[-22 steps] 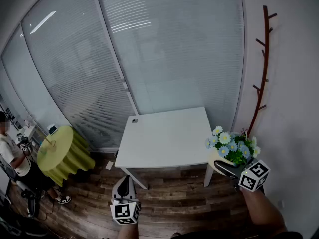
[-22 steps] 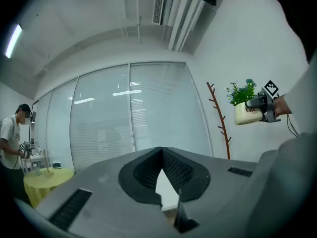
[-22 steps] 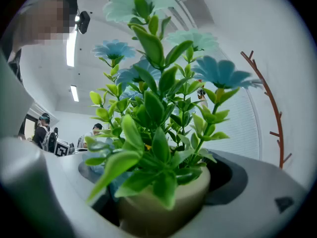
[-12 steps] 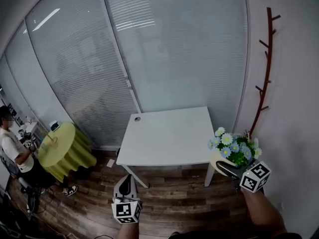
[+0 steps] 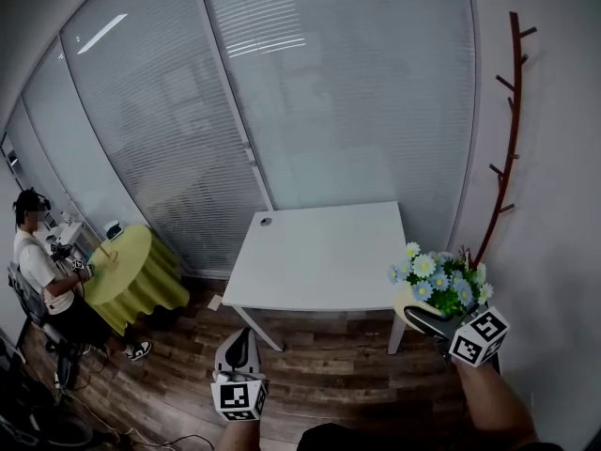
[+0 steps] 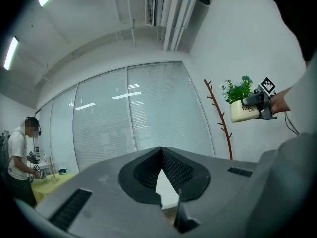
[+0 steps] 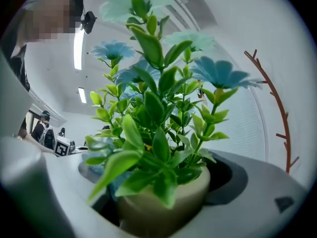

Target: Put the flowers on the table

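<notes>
Cream pot (image 7: 163, 207) sits clamped between the wide-spread jaws of the right gripper (image 5: 434, 323). It is held in the air just beside the near right corner of the counter (image 5: 324, 256), not on it. The pot's base is cut off by the bottom edge of the right gripper view, and its leaves cover most of both jaws there. Flowers (image 5: 437, 272) rise from it, blue and white, too bunched to count.

Low at the left, the left gripper (image 6: 161, 150) has its jaws together at the tips with nothing between them. The arm behind it is cut off by the frame.

Counted, there are two grippers, one pot and one white counter. The counter shows two front legs; the rear ones are hidden under its top. Farther left stands one round table (image 5: 136, 271) under a yellow-green cloth, with one seated person (image 5: 42, 271) beside it. One branch-shaped rack (image 5: 507, 139) is on the right wall, its foot hidden behind the flowers. Small figures at the far left of the right gripper view are too small to make out.
</notes>
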Available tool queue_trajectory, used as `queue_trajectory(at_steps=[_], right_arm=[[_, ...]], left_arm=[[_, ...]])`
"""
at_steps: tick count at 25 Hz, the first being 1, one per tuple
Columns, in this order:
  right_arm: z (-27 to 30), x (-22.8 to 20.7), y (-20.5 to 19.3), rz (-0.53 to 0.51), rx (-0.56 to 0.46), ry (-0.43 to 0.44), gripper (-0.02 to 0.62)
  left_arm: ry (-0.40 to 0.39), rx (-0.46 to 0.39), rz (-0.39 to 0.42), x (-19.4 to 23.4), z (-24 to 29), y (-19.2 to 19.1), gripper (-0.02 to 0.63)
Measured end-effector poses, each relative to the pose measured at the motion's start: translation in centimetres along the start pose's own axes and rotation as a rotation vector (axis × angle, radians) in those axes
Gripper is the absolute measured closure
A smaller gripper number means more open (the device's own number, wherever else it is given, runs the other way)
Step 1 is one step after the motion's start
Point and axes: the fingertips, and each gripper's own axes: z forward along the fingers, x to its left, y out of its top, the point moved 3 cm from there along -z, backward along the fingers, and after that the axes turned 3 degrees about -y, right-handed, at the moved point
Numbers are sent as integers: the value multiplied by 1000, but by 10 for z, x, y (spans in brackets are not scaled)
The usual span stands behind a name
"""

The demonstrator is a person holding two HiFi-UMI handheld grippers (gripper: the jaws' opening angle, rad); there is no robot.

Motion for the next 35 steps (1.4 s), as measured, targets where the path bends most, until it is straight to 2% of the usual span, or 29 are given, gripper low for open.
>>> queue_trajectory(at_steps=[9, 16, 27, 31, 35], right_arm=[[10, -14, -5, 12, -35, -23, 67], [28, -37, -8, 21, -31, -88, 67], [88, -69, -6, 14, -31, -174, 67], [110, -75, -5, 21, -40, -192, 67], [131, -81, -4, 22, -36, -199, 67]], left_arm=[[-14, 22, -12, -1, 13, -9, 603], [-64, 17, -39, 5, 64, -25, 602], [-121, -3, -72, 53, 160, -38, 603], [-163, -15, -48, 61, 191, -37, 601], [-183, -17, -60, 68, 219, -37, 603]])
